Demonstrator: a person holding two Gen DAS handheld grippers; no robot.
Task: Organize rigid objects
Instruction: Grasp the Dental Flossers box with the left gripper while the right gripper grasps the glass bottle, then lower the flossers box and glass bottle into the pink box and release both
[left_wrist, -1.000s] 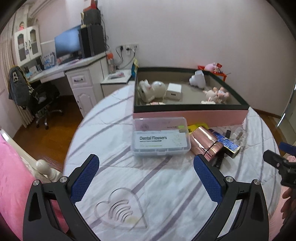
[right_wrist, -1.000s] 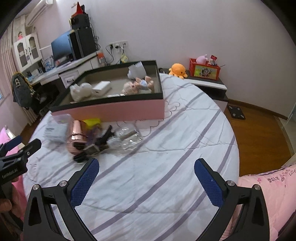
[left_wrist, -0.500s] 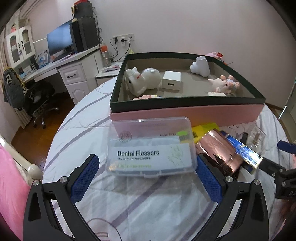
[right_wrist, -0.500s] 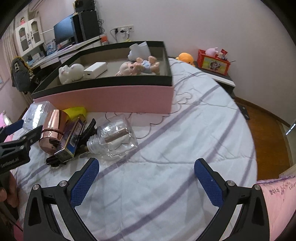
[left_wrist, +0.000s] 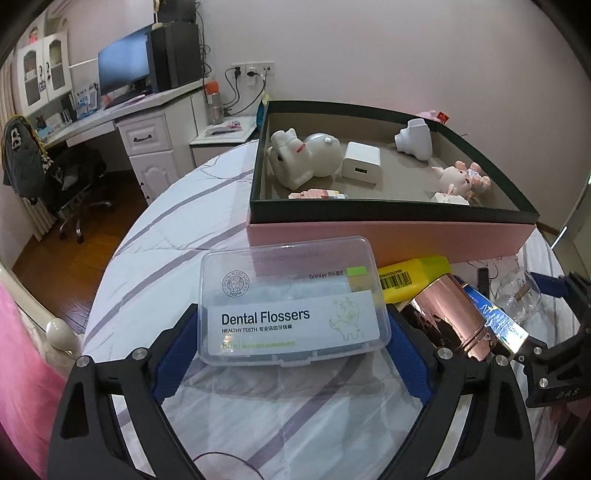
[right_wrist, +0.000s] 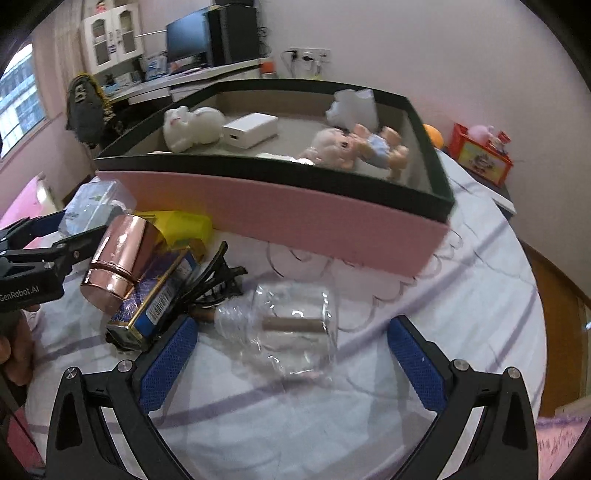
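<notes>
A clear plastic Dental Flossers box (left_wrist: 291, 306) lies on the striped round table. My left gripper (left_wrist: 291, 321) straddles it, one blue pad at each short end, and its jaws are closing. I cannot see the pads pressing on it. Right of it lie a yellow box (left_wrist: 417, 277), a rose-gold cylinder (left_wrist: 447, 317) and a blue foil box (left_wrist: 495, 321). My right gripper (right_wrist: 291, 325) is open, and a clear glass bottle (right_wrist: 295, 325) lies on its side between the fingers without touching them. A black hair clip (right_wrist: 218, 273) lies left of the bottle.
A pink box with a dark rim (left_wrist: 388, 232) stands just behind the clutter and holds white figurines, a white charger and a doll. The table drops off to a wooden floor on the left. A desk with a monitor (left_wrist: 122, 70) stands beyond.
Both grippers have moved forward and down toward the clutter. The flossers box now sits between the left fingers and the bottle between the right ones. The left jaws have narrowed a little.
</notes>
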